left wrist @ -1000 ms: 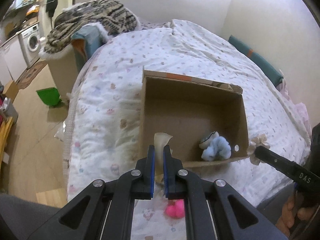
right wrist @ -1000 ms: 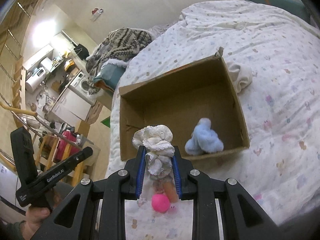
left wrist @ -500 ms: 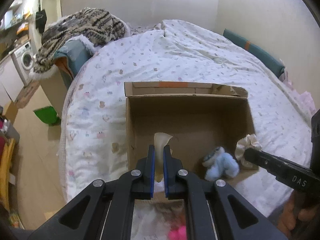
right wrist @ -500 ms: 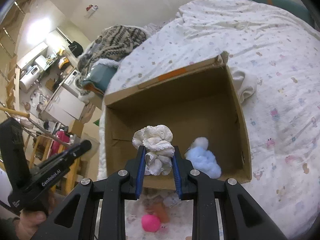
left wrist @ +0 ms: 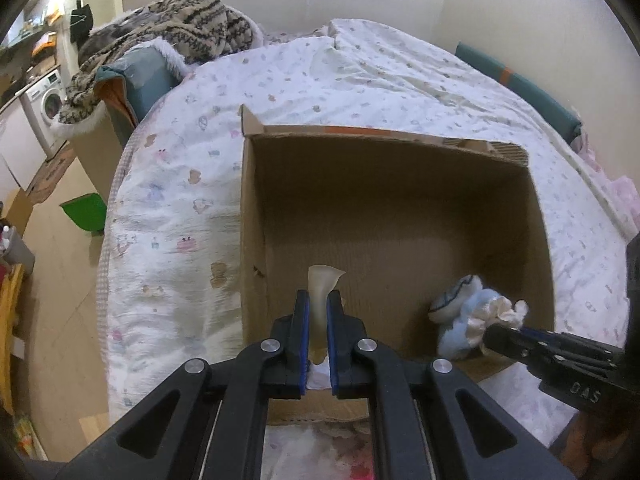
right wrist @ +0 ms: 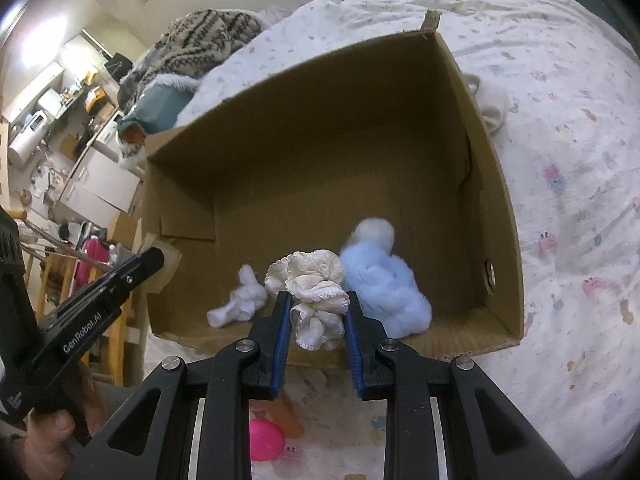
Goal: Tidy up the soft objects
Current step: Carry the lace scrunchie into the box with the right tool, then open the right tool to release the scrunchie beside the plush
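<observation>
An open cardboard box (left wrist: 384, 152) (right wrist: 492, 184) lies on the bed. My left gripper (left wrist: 318, 300) is shut on a thin cream cloth piece (left wrist: 322, 284) over the box's near left part. My right gripper (right wrist: 316, 300) is shut on a cream ruffled cloth bundle (right wrist: 312, 280) over the near edge; it shows at the right in the left wrist view (left wrist: 500, 312). A light blue fluffy toy (right wrist: 380, 280) (left wrist: 460, 320) lies inside the box. A small white cloth (right wrist: 240, 304) lies on the box floor to its left.
A pink ball (right wrist: 266, 440) and an orange item (right wrist: 290, 416) lie on the bed in front of the box. A white cloth (right wrist: 492, 104) lies beyond the box's right wall. A patterned blanket pile (left wrist: 160, 36) sits at the bed's far left corner. A green bin (left wrist: 84, 212) stands on the floor.
Both grippers have moved forward over the box, each still gripping its cloth. The small white cloth now shows on the box floor.
</observation>
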